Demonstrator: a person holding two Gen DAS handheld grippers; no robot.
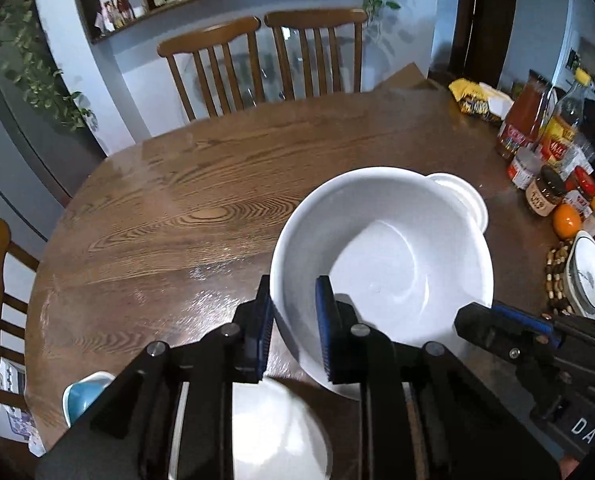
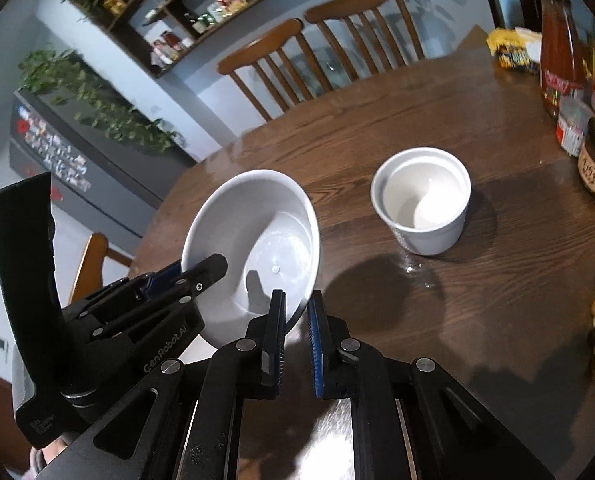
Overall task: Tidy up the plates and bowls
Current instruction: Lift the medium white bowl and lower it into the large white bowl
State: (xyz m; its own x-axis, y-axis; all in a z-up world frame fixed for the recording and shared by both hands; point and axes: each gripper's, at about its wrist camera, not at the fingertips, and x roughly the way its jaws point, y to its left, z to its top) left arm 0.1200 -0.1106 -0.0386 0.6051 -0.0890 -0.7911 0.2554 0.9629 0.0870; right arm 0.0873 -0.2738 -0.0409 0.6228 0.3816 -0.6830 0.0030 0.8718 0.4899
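Note:
A large white bowl (image 1: 381, 248) hangs tilted above the wooden table (image 1: 169, 216), casting a shadow on it. My left gripper (image 1: 293, 292) is shut on its near rim, one finger outside and one inside. My right gripper (image 1: 477, 320) reaches in from the right and pinches the bowl's right edge. In the right wrist view the same bowl (image 2: 257, 232) sits between my right gripper (image 2: 296, 300) pads, with the left gripper (image 2: 205, 268) clamped on its left rim. A small white straight-sided cup (image 2: 421, 200) stands on the table beyond; it also peeks out behind the bowl as the cup (image 1: 471, 198).
Under the left gripper lie another white bowl (image 1: 285, 432) and a blue bowl (image 1: 83, 396) near the table edge. Bottles and jars (image 1: 537, 152), an orange (image 1: 565, 220) and a patterned dish on a beaded mat (image 1: 589, 276) crowd the right side. Two chairs (image 1: 257, 64) stand at the far edge.

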